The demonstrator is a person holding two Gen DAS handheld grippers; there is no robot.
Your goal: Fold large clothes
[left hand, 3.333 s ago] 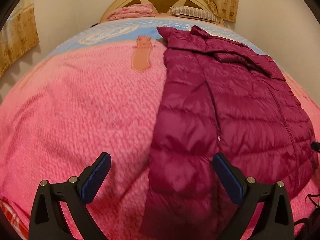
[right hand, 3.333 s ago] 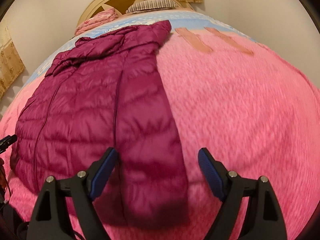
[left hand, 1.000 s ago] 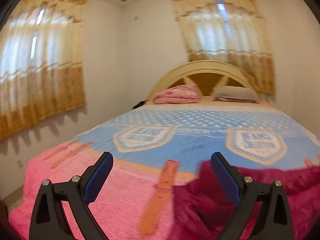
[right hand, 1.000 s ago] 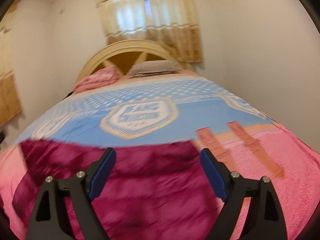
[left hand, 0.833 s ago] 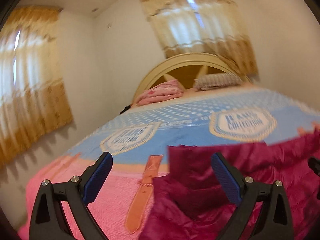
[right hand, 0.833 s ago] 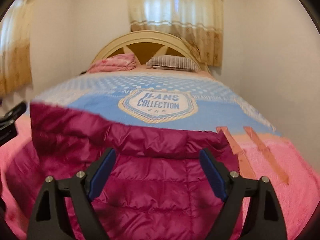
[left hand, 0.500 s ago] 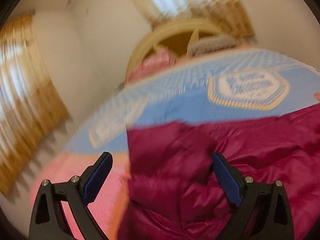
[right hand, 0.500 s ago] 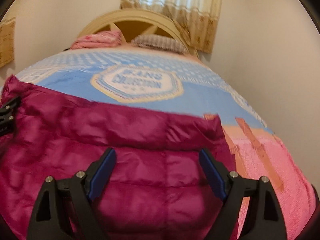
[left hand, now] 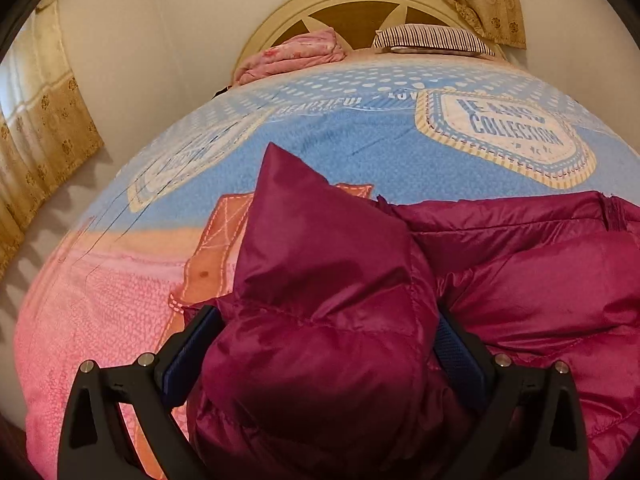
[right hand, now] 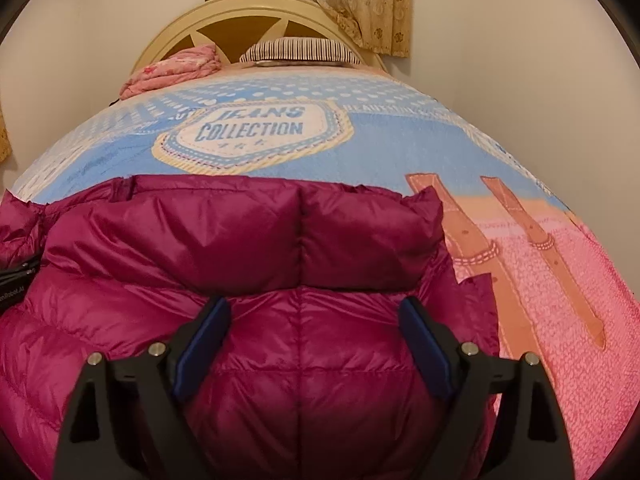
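A magenta puffer jacket lies on the bed, its far edge at the blanket's blue band. In the left wrist view a puffed corner of it rises between the fingers of my left gripper. The jaws stand wide and the fabric bulges up against both blue pads. In the right wrist view the jacket fills the lower frame. My right gripper hovers low over its quilted right side, open, with fabric under and between the fingers. A black part of the left gripper shows at the left edge.
The bed carries a pink and blue blanket with a "Jeans Collection" badge. A pink folded cover and a striped pillow lie at the headboard. A wall runs close along the bed's right side, and curtains hang left and behind.
Both grippers have tipped downward and sunk toward the jacket. It lay low in the views before; now it fills the space between each pair of jaws. Jaw widths look unchanged.
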